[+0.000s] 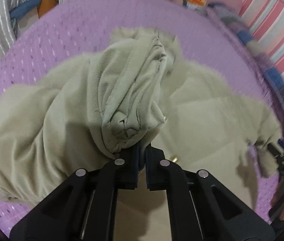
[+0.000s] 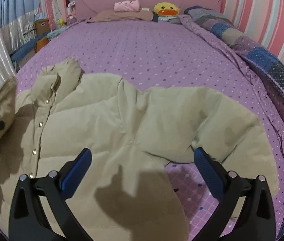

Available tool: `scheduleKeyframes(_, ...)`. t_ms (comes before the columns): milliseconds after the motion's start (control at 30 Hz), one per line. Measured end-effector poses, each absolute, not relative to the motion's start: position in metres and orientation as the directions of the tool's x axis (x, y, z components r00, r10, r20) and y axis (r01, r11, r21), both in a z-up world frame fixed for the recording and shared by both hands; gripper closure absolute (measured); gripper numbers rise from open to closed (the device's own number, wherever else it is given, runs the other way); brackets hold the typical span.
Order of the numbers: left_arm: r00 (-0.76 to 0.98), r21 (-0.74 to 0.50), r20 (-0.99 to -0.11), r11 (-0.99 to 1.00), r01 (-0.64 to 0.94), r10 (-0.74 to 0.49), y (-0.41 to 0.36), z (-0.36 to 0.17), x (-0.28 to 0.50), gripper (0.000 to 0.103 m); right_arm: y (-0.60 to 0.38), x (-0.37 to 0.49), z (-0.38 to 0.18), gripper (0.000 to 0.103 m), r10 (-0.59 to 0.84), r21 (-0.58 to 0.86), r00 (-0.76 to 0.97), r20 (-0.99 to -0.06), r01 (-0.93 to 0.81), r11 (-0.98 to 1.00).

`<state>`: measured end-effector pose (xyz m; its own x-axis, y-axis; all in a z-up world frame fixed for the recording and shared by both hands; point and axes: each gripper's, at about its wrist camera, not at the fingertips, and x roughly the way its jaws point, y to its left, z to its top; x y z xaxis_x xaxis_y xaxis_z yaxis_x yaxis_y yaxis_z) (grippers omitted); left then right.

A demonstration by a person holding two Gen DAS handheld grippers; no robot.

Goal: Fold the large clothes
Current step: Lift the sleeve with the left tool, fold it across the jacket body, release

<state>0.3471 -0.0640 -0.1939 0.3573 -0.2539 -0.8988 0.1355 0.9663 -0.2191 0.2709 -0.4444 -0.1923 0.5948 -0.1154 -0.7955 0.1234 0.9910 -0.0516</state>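
Left tongs (image 1: 140, 156) pinch a sleeve of the puffy beige snap-front jacket (image 2: 105, 120) on the purple dotted bed (image 2: 162, 56); right tongs (image 2: 142, 168) gape empty; slick bunched sleeve may slip free.

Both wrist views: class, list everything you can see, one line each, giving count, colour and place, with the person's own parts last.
puffer jacket: one, beige, spread on the bed
jacket sleeve: one, beige, lifted over the jacket
bedspread: one, purple, dotted, covering the bed
duck plush: one, yellow, by the headboard
headboard: one, pink, far end
patchwork quilt: one, blue and grey, along the striped wall
left gripper: one, black, fingers shut on the jacket sleeve
right gripper: one, black with blue fingers, open above the jacket
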Motion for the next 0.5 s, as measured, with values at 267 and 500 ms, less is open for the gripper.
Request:
scheduleKeyframes(267, 0.32, -0.235, -0.9, 0.948, 0.214, -0.296, -0.086, -0.202, 0.323, 0.046, -0.437, 0.266, -0.21, 0.002, -0.117, -0.07, 0.559, -0.821, 0.105, 0.992)
scheduleKeyframes(500, 0.355, -0.251, -0.876, 0.937, 0.241, -0.326, -0.09, -0.177, 0.292, 0.009, -0.434, 0.257, -0.203, 0.002, -0.145, -0.111, 0.561, -0.815, 0.094, 0.989)
